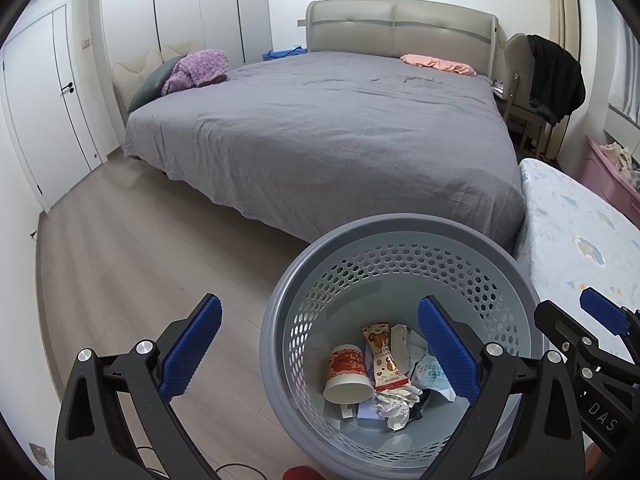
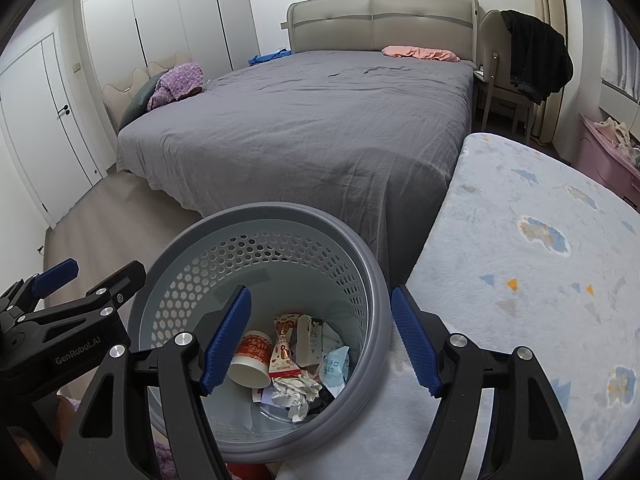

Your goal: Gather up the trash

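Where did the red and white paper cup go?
The paper cup lies on its side at the bottom of the grey trash basket, left of the snack wrapper, in both wrist views.

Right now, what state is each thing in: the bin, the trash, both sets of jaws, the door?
Trash bin: upright, partly filled.
Paper cup: on its side in the bin.
Snack wrapper: inside the bin.
Crumpled paper: inside the bin.
Left gripper: jaws open, empty.
Right gripper: jaws open, empty.
Door: closed.
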`<state>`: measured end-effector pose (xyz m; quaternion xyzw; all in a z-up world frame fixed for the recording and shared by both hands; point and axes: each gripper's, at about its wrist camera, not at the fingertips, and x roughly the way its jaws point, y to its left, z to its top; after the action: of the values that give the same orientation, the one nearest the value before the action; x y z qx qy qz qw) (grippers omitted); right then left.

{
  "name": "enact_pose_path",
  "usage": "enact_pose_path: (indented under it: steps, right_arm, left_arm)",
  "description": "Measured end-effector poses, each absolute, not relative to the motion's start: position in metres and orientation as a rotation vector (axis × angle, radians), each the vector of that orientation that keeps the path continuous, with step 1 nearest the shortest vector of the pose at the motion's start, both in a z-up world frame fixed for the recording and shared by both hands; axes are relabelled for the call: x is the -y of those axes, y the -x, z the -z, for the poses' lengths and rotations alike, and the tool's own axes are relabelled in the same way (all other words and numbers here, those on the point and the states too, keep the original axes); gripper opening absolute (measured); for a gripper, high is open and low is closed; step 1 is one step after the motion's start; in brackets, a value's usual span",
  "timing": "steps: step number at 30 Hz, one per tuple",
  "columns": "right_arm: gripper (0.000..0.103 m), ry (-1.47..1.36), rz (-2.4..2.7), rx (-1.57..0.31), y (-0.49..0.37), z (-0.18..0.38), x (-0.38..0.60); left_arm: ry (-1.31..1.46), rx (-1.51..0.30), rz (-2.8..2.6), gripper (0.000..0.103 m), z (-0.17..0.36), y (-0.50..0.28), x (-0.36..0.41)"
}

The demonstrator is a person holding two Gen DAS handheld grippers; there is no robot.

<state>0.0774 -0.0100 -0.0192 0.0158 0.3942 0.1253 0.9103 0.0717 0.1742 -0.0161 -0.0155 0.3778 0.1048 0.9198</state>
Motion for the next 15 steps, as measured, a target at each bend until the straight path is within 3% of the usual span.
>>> enact_pose_path:
  steps: [15]
  right_arm:
    - [0.07,-0.032,-0.258,-0.81,-0.078,0.0183,0.0131]
  left_arm:
    - [0.029,-0.784,-0.229,0.097,0.0177,-0.0719,-0.1716]
